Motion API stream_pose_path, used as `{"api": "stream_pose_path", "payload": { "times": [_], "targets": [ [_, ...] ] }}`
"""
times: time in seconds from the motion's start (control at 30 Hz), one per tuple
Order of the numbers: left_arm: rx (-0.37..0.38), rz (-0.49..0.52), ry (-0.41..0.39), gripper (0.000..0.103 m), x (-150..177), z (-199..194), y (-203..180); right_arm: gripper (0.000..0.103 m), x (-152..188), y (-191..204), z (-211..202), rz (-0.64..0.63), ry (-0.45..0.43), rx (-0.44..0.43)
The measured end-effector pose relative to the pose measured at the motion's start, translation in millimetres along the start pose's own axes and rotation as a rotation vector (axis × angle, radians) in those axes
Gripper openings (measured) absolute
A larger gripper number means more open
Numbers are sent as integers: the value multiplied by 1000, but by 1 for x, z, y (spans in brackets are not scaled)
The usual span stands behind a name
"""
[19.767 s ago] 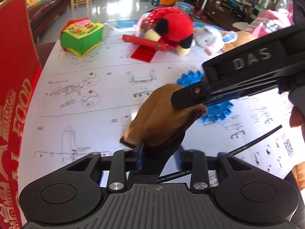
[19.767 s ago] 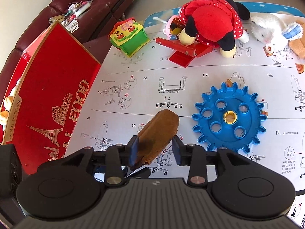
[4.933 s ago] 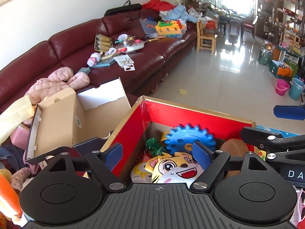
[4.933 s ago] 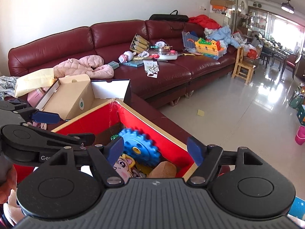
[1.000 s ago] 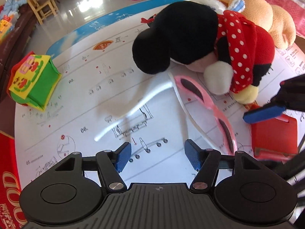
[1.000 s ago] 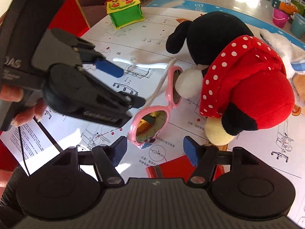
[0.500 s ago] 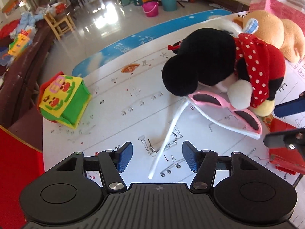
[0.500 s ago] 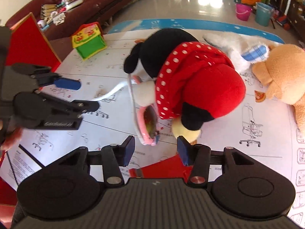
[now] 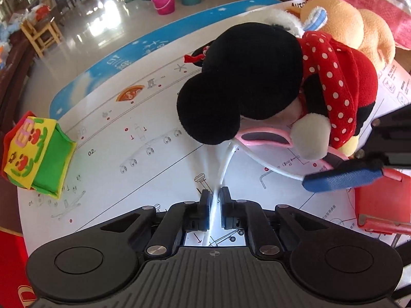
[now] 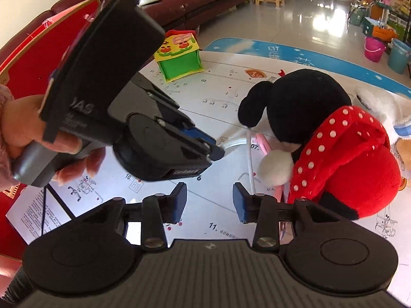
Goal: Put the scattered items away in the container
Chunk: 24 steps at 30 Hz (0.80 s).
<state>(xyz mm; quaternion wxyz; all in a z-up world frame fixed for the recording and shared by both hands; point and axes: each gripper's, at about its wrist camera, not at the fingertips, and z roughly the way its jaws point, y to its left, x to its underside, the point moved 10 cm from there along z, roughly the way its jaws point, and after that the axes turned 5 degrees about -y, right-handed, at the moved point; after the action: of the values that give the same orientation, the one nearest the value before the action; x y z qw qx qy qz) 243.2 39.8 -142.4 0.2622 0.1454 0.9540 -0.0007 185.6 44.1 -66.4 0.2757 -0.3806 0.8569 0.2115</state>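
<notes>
Pink sunglasses with white temple arms lie on the table, tucked under the face of a black mouse plush in a red dotted dress. My left gripper is shut on one white temple arm. In the right wrist view the left gripper, held by a hand, grips that arm at its tip. My right gripper hovers over the table, its jaws closing with nothing between them. The other white arm runs just past its right finger. One of the right gripper's fingers shows its blue pad beside the glasses.
The red box stands at the table's left edge. A green and yellow fabric house sits at far left. A red plastic toy lies at right. A tan bear and a white plush sit behind the mouse.
My left gripper has closed on the white temple arm that lay between its open fingers. The right gripper's jaws have narrowed, and its view has swung left towards the left gripper.
</notes>
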Motion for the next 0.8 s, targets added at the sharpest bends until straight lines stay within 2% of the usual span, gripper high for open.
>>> {"api": "stream_pose_path", "payload": {
  "times": [0.1, 0.23, 0.27, 0.33, 0.47, 0.53, 0.6, 0.67, 0.8],
  "targets": [
    [11, -11, 20, 0, 5, -3, -2, 45, 1, -7, 8, -29, 20, 47],
    [50, -57, 42, 0, 15, -9, -6, 44, 8, -15, 12, -7, 51, 37],
    [56, -59, 47, 0, 17, -10, -8, 44, 13, -15, 17, -18, 81, 32],
    [58, -57, 60, 0, 24, -15, -13, 44, 20, -10, 19, -41, 107, 9],
    [37, -71, 79, 0, 39, -23, -14, 52, 31, 5, 12, -85, 133, -79],
    [26, -103, 88, 0, 49, -30, -11, 55, 39, 12, 3, -103, 145, -127],
    [13, -144, 101, 0, 60, -36, -7, 56, 53, 18, -4, -118, 196, -164],
    [9, -182, 113, 0, 73, -44, -7, 55, 66, 23, -8, -151, 215, -171],
    [7, -165, 139, 0, 98, -60, -25, 55, 74, 28, -22, -140, 192, -158]
  ]
}}
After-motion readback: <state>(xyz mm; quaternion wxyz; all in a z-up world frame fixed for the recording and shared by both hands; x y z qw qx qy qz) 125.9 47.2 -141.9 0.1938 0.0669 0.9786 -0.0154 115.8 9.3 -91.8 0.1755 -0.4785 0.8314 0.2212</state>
